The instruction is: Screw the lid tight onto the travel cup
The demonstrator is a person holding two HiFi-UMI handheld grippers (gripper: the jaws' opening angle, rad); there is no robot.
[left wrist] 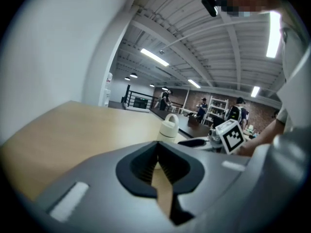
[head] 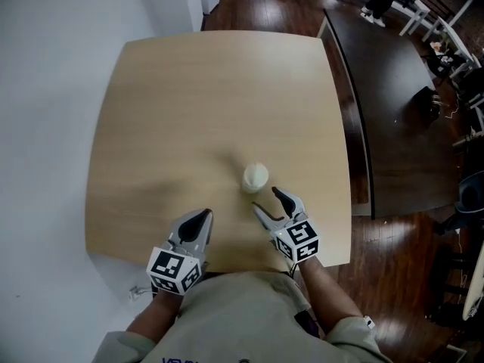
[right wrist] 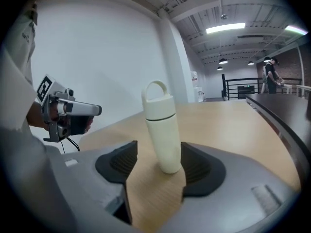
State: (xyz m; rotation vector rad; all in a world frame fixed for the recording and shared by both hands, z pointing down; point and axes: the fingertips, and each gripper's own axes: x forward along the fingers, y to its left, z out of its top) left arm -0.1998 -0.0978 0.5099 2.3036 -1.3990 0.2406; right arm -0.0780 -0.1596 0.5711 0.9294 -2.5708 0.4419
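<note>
We're holding the right gripper with jaws apart. The travel cup is standing upright on the table at its 11 o'clock, lined up with the gap, pads not touching; likely staging a grab. The loop-handled lid is already sitting on top. We're parking the left gripper at the cup's 7 o'clock, jaws together and empty, probably clearing room.
</note>
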